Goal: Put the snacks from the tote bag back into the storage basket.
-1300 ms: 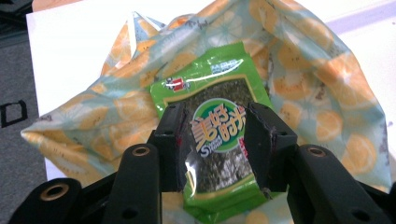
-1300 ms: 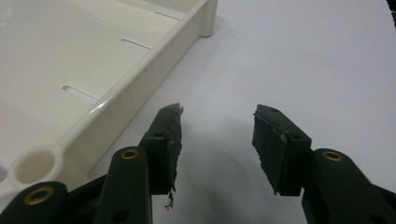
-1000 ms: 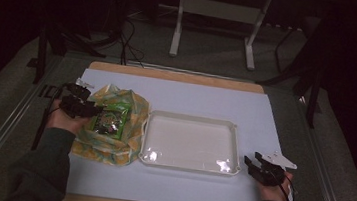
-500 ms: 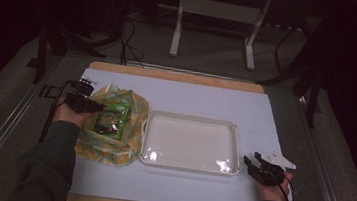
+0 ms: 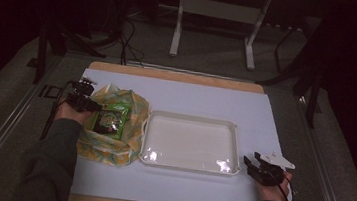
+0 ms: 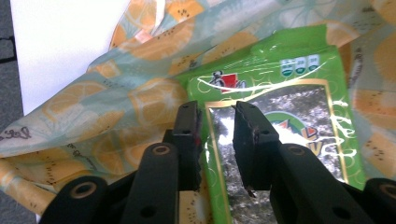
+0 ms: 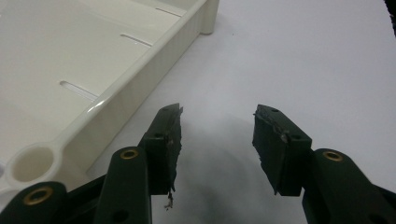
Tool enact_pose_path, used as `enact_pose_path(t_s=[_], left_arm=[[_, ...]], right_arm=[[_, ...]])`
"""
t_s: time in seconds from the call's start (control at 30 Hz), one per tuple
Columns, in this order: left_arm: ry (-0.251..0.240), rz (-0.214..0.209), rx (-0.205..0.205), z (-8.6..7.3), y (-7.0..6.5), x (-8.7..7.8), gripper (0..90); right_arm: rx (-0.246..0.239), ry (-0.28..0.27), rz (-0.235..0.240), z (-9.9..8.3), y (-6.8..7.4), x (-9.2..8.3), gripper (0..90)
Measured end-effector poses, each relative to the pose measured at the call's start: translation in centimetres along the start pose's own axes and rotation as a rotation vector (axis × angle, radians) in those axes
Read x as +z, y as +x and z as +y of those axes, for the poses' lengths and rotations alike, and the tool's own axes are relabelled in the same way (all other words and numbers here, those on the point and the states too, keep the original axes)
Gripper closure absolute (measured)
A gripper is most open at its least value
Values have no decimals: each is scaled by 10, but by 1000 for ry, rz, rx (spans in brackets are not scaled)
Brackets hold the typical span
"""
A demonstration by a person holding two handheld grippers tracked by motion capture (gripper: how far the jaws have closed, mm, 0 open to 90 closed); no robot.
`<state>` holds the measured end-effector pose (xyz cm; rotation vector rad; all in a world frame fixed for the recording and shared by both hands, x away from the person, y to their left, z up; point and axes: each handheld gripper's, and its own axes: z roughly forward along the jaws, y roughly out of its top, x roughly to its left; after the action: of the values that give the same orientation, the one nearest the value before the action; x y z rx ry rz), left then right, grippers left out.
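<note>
Left gripper view showed my left tool (image 6: 217,135), its jaws just closing, straddling the snack packet's (image 6: 280,116) edge to lift it from the bag (image 6: 116,107), not yet clamped; my right tool (image 7: 217,149) waited open.

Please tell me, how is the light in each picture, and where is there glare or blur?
High view: dim, the room behind nearly black; bright glare spots on the near rim of the white tray. Left gripper view: well lit, shiny reflections on the green packet; the near claw is slightly soft. Right gripper view: bright white table, soft shadow beneath the open claw.
</note>
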<state>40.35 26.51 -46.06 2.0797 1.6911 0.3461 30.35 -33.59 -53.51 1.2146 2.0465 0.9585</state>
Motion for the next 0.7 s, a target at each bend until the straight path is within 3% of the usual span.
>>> enact_pose_path(t_s=[0.2,0.47,0.7], left_arm=[[16,-3,-5,0,2,5,742],[37,-14,-9,0,6,13,699],[51,-58,-17,-1,9,19,678]], right_arm=[[-4,2,-3,0,0,0,512],[-6,1,-4,0,0,0,512],[-9,1,-5,0,1,0,512]])
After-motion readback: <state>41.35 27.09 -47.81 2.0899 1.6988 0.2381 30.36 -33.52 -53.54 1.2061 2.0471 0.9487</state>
